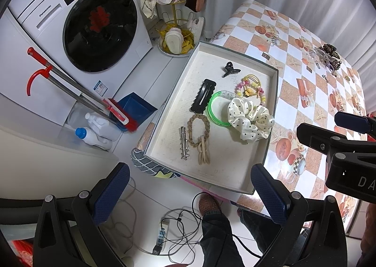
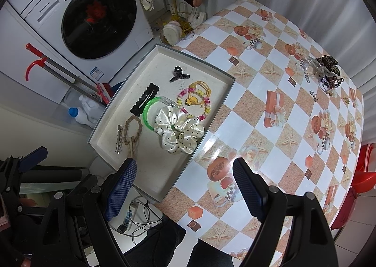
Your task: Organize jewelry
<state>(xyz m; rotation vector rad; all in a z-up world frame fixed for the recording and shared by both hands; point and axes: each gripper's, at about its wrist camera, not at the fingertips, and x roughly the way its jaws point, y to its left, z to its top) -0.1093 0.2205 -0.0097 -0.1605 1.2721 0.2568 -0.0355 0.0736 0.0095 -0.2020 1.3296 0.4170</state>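
Jewelry tray (image 2: 212, 71) sits on checkered table (image 2: 270, 107) beside washing machine (image 2: 77, 6).

Both the left tongs (image 1: 190, 193) and right tongs (image 2: 184, 184) hang wide open, empty.

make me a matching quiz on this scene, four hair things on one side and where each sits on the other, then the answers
Things:
1. scrunchie
2. small black clip
3. silver clip
4. leopard clip

Places:
A. in the tray, at its far end
B. on the tablecloth, outside the tray
C. in the tray, by its left wall, next to the braided tie
D. in the tray, overlapping the green bangle

Pairs: 1-D, 2-A, 3-C, 4-B
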